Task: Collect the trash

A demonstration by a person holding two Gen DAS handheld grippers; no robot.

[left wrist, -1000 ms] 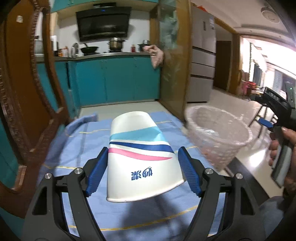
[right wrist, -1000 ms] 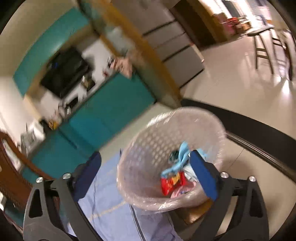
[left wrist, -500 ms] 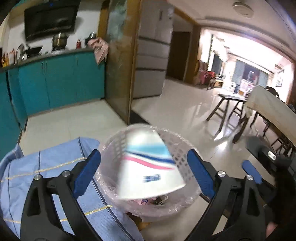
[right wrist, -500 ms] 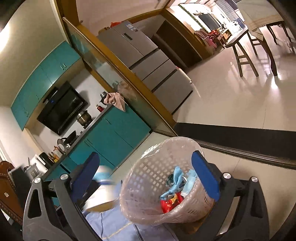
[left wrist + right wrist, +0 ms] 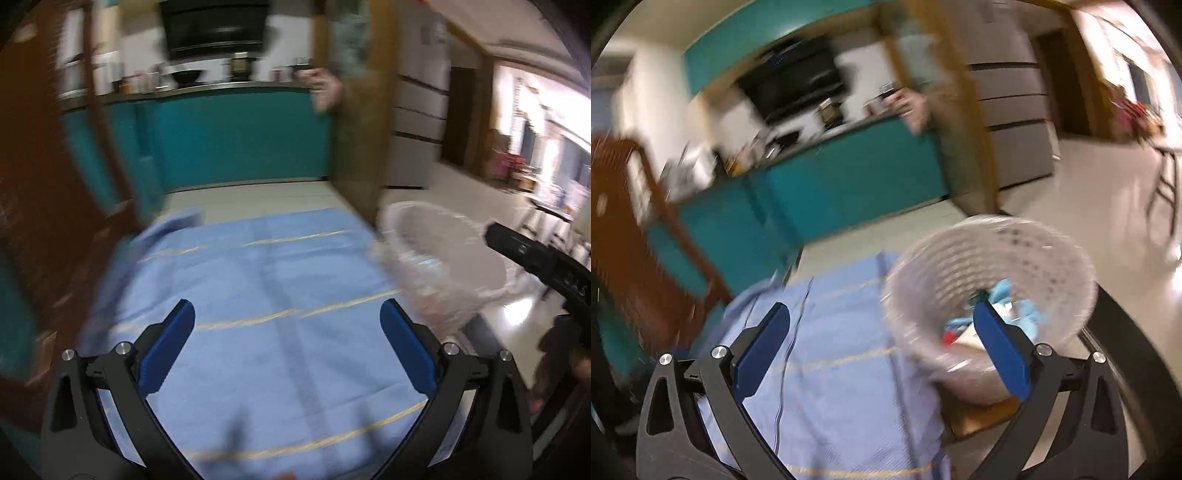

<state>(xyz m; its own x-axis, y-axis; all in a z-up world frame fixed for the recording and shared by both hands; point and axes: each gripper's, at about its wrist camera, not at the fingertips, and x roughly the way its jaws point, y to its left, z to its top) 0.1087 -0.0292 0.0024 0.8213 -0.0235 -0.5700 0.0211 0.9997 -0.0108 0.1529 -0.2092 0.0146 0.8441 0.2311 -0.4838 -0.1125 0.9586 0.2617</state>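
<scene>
Right wrist: trash (image 5: 1004, 310) sits in basket (image 5: 960, 266) at 2 o'clock, just off table (image 5: 842, 369) edge. Right tongs (image 5: 882, 354) wide, empty. Left tongs (image 5: 288, 350) wide, empty over bare blue cloth (image 5: 258, 266). Drop step looks finished; next needs another piece found.

Blue tablecloth (image 5: 266, 295): lying bare ahead of the left gripper (image 5: 288, 350), whose jaws are standing wide with nothing between them. Wooden chair (image 5: 48, 221): crowding the left edge. Basket (image 5: 990, 295): sitting just off the right edge, trash (image 5: 1008, 314) lying inside, its open mouth facing the right gripper (image 5: 882, 354); jaws gaping.
</scene>
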